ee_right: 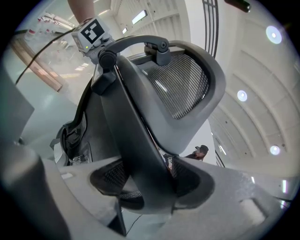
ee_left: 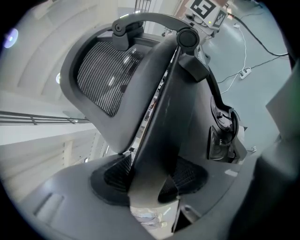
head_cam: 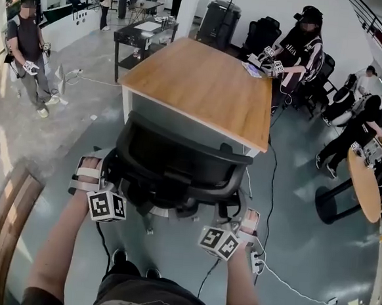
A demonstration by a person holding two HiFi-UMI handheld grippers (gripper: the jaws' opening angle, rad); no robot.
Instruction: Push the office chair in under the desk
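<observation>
Two grippers pinch the back of a black office chair as we stand behind it, facing a wood-topped desk in an open workroom. Our left gripper has its jaws pressed onto a dark frame bar on the chair's left side. The ribbed pads sit against either face of the bar, with nothing else between them. Our right gripper mirrors it on the chair's right side, its jaws clamped on the matching frame bar. In both gripper views the bar rises from between the jaws to a round pivot, with the curved mesh back panel swelling away beyond it.

From the head view the chair stands directly ahead of us and between the two grippers, whose marker cubes sit low behind the backrest, one at each end. The desk lies just beyond the chair. The backrest's top edge comes close to the near edge of the wooden top and overlaps the desk's white front panel. Whether the seat has passed under the top we cannot tell from above.

Around the room, a person stands at far left, another person stands at the desk's far corner, and a white power strip lies on the grey floor to our right.
</observation>
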